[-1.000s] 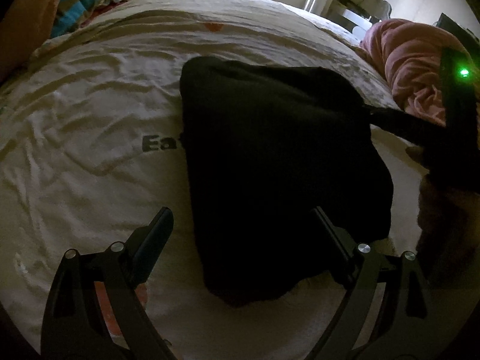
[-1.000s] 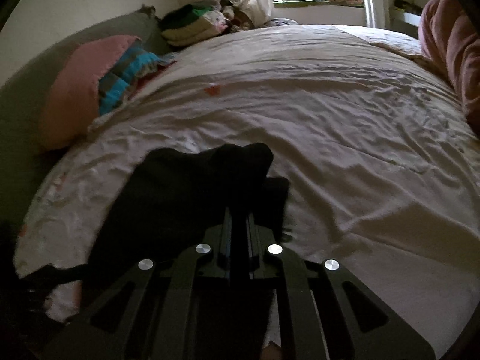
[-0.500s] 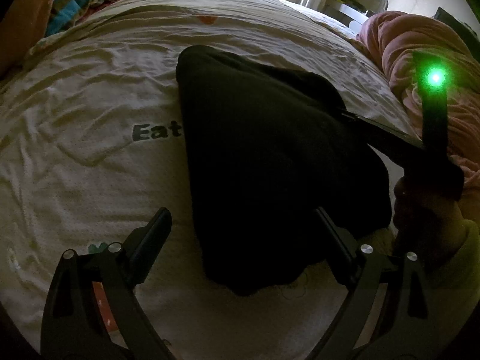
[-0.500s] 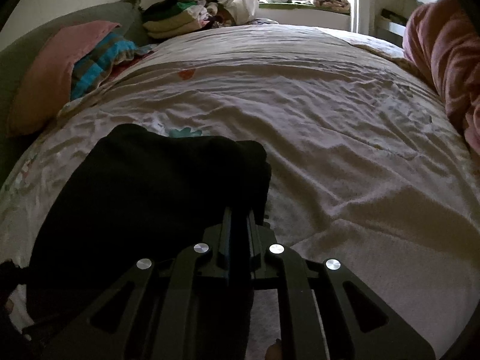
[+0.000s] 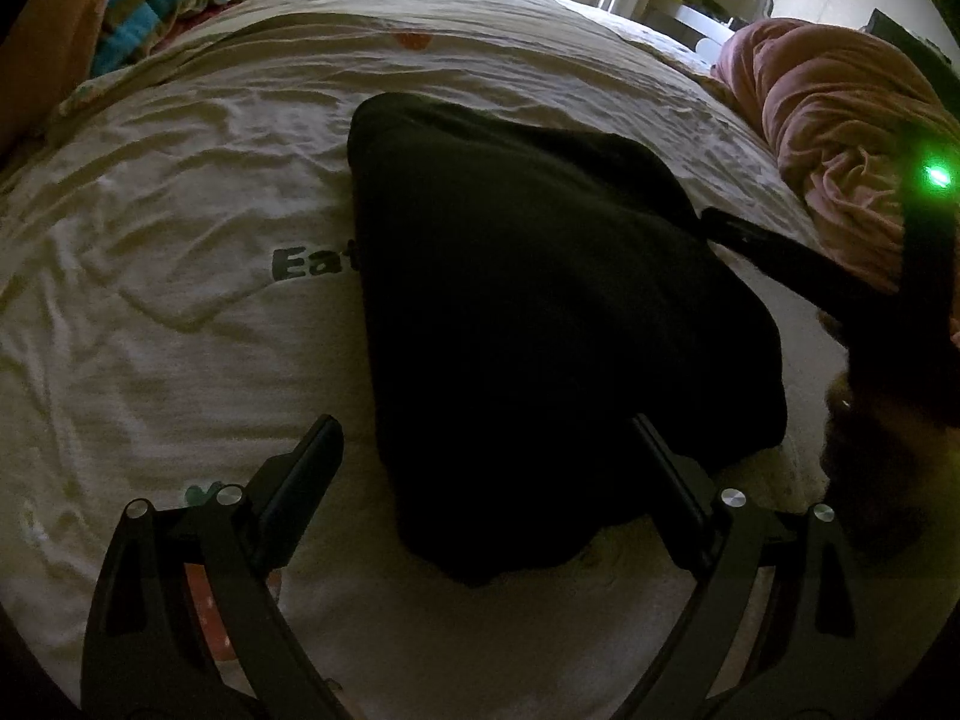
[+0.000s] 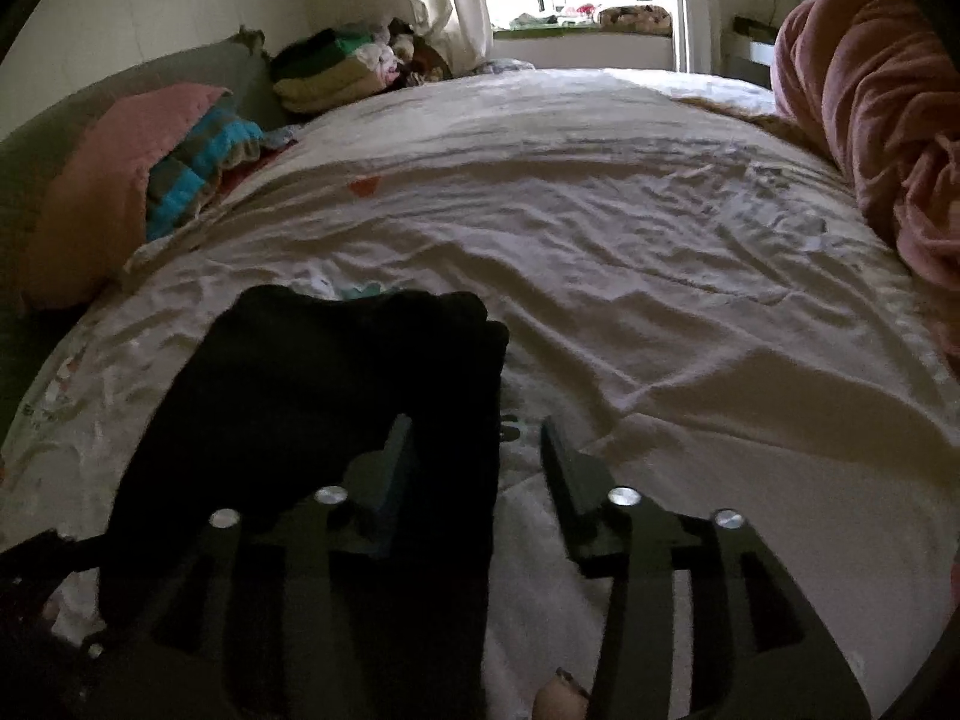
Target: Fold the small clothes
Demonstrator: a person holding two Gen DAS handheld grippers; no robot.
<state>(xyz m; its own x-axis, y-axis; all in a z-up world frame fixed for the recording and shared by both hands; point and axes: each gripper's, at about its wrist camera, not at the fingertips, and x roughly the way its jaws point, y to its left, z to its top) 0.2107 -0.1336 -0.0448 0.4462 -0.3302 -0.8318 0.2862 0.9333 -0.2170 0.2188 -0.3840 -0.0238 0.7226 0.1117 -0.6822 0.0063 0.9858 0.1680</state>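
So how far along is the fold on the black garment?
Done: black garment lies doubled over on the bedsheet. In hand: right tongs are opening, the garment's edge between them, unpinched; left tongs stand open over it. Left: possibly another fold; I can't tell.

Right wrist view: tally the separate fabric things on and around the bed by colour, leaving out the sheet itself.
Black: 1, the black garment lying on the bed sheet.
Pink: 2, the pink pillow and the pink blanket.
Striped blue and grey: 1, the striped cloth.
Mixed colours: 1, the clothes pile.
Total: 5
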